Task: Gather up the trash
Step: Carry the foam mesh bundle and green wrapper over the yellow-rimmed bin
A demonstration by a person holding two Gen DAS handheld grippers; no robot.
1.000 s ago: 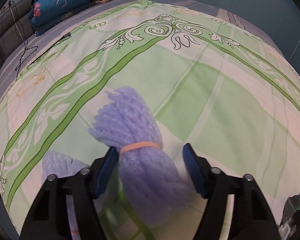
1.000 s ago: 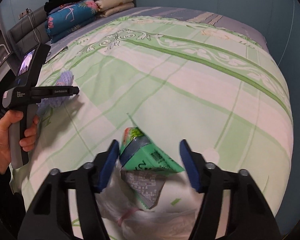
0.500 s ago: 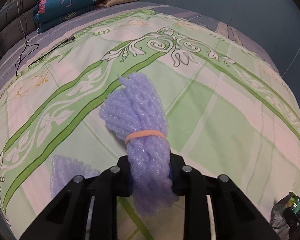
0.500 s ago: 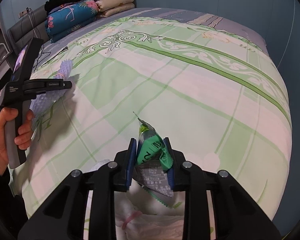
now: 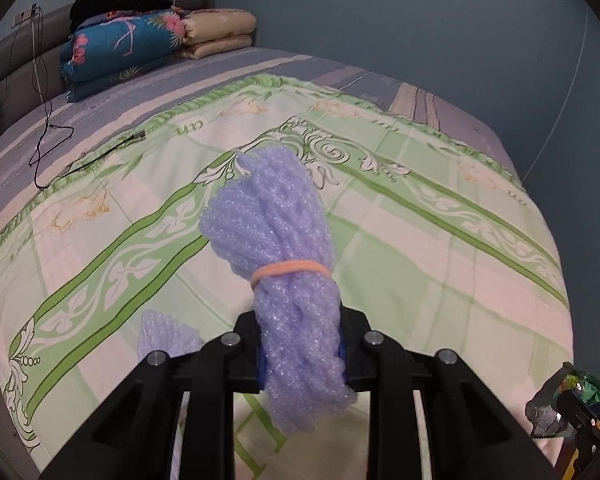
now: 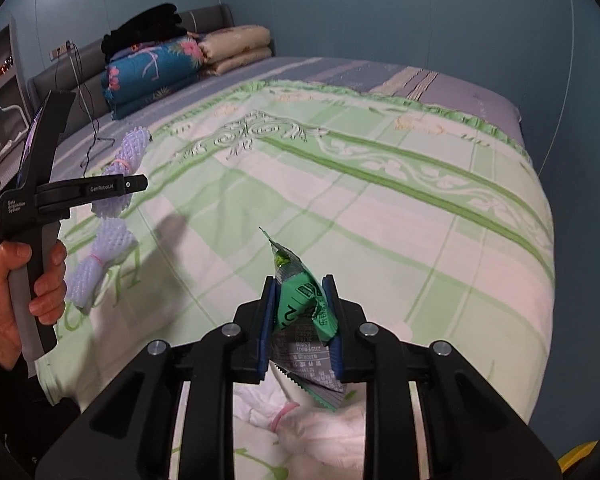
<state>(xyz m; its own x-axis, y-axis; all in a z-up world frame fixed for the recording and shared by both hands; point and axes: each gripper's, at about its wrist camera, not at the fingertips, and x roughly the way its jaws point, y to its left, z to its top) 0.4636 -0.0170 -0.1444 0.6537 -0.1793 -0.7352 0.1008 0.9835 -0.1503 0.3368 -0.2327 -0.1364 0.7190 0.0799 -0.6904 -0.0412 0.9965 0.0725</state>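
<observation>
Left gripper (image 5: 302,354): clamped on purple foam net bundle (image 5: 278,248), lifted clear of bedspread (image 5: 440,264). Likely very light, soft, springy; best pinched below orange rubber band (image 5: 290,270), as held.

Second purple foam bundle (image 6: 100,264): loose on bedspread, near left edge.

Right gripper (image 6: 300,320): closed on green snack wrapper (image 6: 306,302). Likely thin, crinkly, slippery; mid-body hold.

White foam bundle (image 6: 320,432): under right gripper, pink band.

Containers: none clearly visible.

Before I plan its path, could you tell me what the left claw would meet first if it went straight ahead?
Likely the green patterned bedspread. The left claw, shut on the purple foam bundle, points over open bedding; depth is unclear.
</observation>
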